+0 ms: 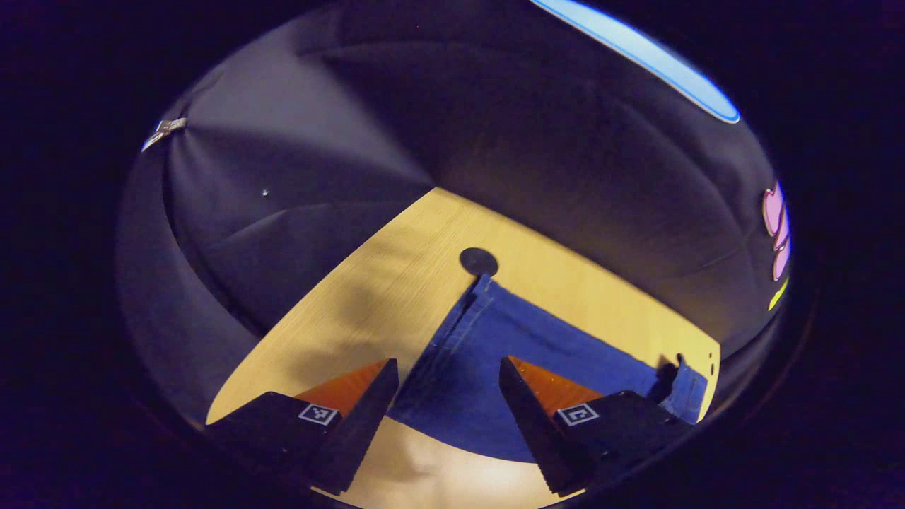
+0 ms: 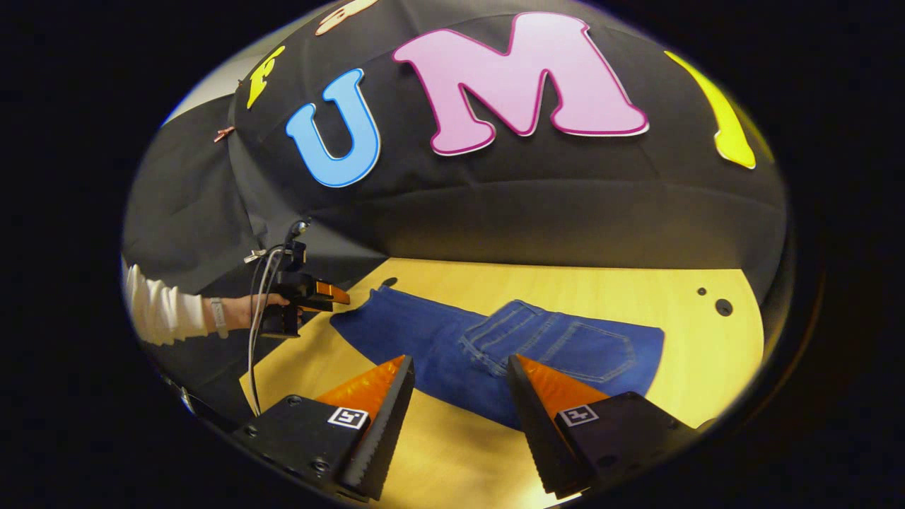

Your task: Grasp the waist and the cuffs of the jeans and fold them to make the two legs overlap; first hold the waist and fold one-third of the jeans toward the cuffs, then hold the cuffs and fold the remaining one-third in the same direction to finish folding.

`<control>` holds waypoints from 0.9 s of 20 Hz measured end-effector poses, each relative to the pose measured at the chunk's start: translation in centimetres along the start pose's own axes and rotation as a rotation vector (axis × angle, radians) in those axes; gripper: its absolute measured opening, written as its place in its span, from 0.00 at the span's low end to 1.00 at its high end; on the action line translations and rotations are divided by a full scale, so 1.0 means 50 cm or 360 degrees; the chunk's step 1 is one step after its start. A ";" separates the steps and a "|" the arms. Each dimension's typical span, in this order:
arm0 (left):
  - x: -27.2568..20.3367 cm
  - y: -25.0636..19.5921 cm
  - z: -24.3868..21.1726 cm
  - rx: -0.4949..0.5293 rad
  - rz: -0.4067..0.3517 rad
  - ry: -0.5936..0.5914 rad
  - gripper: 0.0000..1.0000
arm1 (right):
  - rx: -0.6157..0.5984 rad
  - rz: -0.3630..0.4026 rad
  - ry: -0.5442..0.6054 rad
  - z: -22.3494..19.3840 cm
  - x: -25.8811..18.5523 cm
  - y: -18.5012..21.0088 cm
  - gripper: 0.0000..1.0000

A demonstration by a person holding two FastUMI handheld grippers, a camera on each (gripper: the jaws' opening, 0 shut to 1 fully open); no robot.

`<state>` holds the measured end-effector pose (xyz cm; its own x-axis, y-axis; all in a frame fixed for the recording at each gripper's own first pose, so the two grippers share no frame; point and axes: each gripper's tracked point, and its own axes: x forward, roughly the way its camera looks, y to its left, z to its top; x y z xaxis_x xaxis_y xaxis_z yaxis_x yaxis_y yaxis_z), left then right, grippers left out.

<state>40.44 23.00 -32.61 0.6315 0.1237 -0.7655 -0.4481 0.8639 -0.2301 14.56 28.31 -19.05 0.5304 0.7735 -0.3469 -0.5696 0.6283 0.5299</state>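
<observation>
The jeans (image 2: 495, 346) lie flat on the wooden table (image 2: 707, 353), already doubled lengthwise so that one leg covers the other. In the right gripper view the waist end, with its stitched back pockets (image 2: 558, 343) facing up, lies to the right, and the legs run off to the left toward the cuffs (image 2: 353, 318). The right gripper (image 2: 459, 371) hangs over the near edge of the jeans below the pockets, its jaws spread wide and gripping nothing.

In that same view the left gripper (image 2: 332, 297) shows farther off, held by a hand (image 2: 247, 309) with a white sleeve (image 2: 159, 311), just beside the cuff end. From there its state is too small to judge.

The left gripper view settles it: the left gripper (image 1: 449, 367) has its jaws wide apart with nothing between them, poised above the cuff end of the jeans (image 1: 495, 353). The hemmed cuff edge (image 1: 452, 318) runs up between the fingers toward a dark round hole (image 1: 479, 261) in the table (image 1: 339, 311), and the corner of the cuff almost reaches that hole.
</observation>
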 end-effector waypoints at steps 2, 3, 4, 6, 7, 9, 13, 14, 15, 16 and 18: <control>0.046 0.019 -0.036 0.0058 0.0046 0.0110 0.96 | -0.0028 -0.0071 0.0043 -0.030 -0.024 -0.039 0.82; 0.047 0.022 -0.043 0.0107 0.0094 0.0141 0.97 | -0.0034 -0.0107 0.0070 -0.046 -0.029 -0.055 0.82; 0.065 0.008 -0.035 0.0171 0.0057 0.0107 0.97 | -0.0031 -0.0120 0.0101 -0.064 -0.033 -0.065 0.82; 0.069 -0.018 -0.054 0.0345 0.0027 0.0189 0.98 | -0.0014 -0.0129 0.0135 -0.087 -0.033 -0.069 0.82; 0.065 -0.038 -0.053 0.0418 -0.0018 0.0196 0.97 | -0.0016 -0.0129 0.0143 -0.091 -0.029 -0.066 0.82; 0.071 -0.078 -0.054 0.0476 -0.0057 0.0212 0.67 | -0.0005 -0.0111 0.0146 -0.092 -0.023 -0.056 0.82; 0.068 -0.095 -0.050 0.0609 -0.0038 0.0233 0.12 | 0.0025 -0.0089 0.0112 -0.073 -0.025 -0.040 0.82; 0.063 -0.103 -0.045 0.0622 -0.0069 0.0237 0.10 | 0.0023 -0.0094 0.0110 -0.070 -0.027 -0.043 0.82; 0.052 -0.118 -0.037 0.0616 -0.0112 0.0221 0.06 | 0.0018 -0.0100 0.0108 -0.070 -0.031 -0.048 0.82; 0.035 -0.137 -0.024 0.0616 -0.0156 0.0187 0.06 | 0.0005 -0.0106 0.0106 -0.069 -0.036 -0.051 0.82; -0.015 -0.185 0.008 0.0629 -0.0277 0.0109 0.06 | -0.0013 -0.0104 0.0113 -0.067 -0.041 -0.055 0.82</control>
<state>44.37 15.13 -29.65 0.6269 -0.0615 -0.7767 -0.0534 0.9911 -0.1216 12.94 25.27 -22.40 0.5210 0.7347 -0.4344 -0.5404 0.6779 0.4984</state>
